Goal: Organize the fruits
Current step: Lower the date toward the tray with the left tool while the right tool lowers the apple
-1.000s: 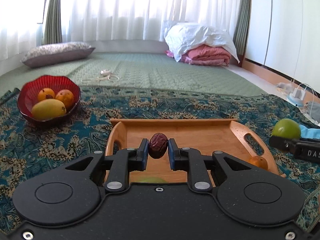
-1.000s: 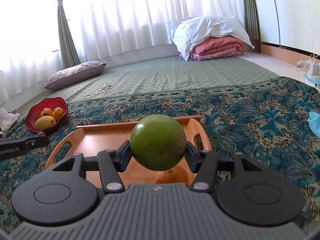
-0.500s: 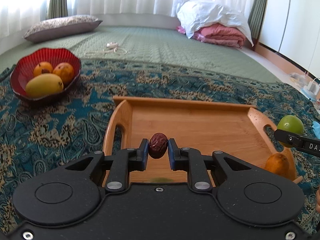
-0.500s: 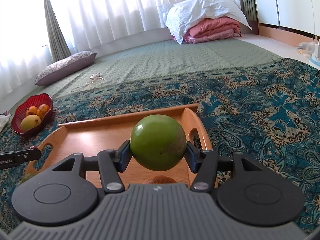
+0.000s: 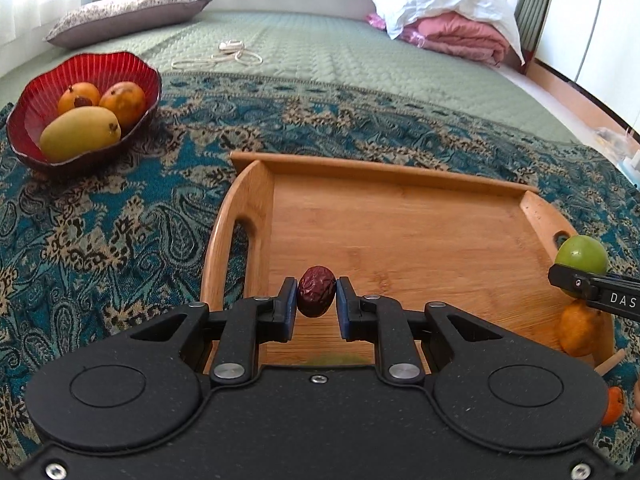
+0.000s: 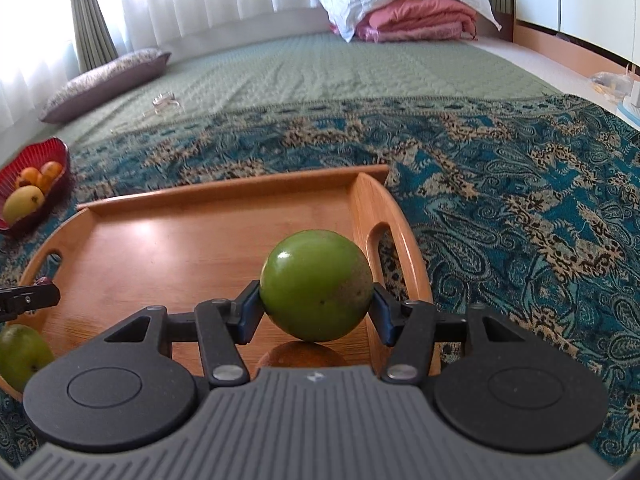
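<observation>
My left gripper (image 5: 317, 304) is shut on a wrinkled dark red date (image 5: 316, 291), held over the near left part of the wooden tray (image 5: 400, 216). A round green fruit (image 6: 316, 285) sits clamped in my right gripper (image 6: 316, 312) above the tray's (image 6: 160, 248) near right side; the same green fruit (image 5: 582, 254) shows at the right edge of the left wrist view. An orange fruit (image 5: 580, 330) lies on the tray below it, seen again as an orange fruit (image 6: 302, 354) under the right gripper. Another green fruit (image 6: 22, 354) rests at the tray's near left corner.
A red bowl (image 5: 132, 68) with a yellow mango (image 5: 80, 133) and two orange fruits stands on the patterned blue cloth (image 5: 100, 220) to the tray's left. Behind lie a green quilted mat (image 5: 320, 52), a pillow (image 5: 128, 12), a white cable, and folded pink and white bedding (image 5: 452, 12).
Both grippers have sunk and tipped downward toward the tray, each still holding its fruit. The tray now fills more of both views.
</observation>
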The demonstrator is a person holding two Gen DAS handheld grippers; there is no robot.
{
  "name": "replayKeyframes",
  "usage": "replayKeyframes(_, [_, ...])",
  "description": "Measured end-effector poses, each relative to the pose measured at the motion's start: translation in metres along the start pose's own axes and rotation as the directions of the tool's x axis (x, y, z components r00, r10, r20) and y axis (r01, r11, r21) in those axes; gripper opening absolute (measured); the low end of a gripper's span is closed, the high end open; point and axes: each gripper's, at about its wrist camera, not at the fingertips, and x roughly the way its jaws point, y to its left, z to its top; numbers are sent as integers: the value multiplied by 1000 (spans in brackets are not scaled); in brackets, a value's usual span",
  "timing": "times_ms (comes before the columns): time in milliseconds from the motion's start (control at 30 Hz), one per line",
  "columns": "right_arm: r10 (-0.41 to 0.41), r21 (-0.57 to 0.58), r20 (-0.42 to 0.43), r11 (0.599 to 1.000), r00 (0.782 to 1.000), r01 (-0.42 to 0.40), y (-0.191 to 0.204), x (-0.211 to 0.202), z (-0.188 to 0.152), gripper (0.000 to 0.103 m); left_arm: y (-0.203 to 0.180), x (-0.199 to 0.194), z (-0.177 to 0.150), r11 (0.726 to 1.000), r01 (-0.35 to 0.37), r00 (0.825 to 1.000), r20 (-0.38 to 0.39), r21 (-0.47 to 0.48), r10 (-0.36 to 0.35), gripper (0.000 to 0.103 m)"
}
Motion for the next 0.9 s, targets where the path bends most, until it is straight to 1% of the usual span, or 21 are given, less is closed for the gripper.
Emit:
replayKeyframes(233, [-13,-20,-38,1000,999,12,2,9,0,59,1,8,0,1000,-8,1000,-19,1,8,19])
replayKeyframes(600, [-11,-35,-52,999,999,9,4,10,1,60,0,15,0,1000,-7,1000,-28,12,7,19])
replayKeyframes(800, [7,-28,-48,1000,999,-8,3,7,1,63,0,17,-1,1000,-7,999,-32,11,7,19])
replayKeyframes(900, [18,-27,-42,999,999,-19,3,3,1,70,0,17,-2,1000,-7,999,-33,19,8,19])
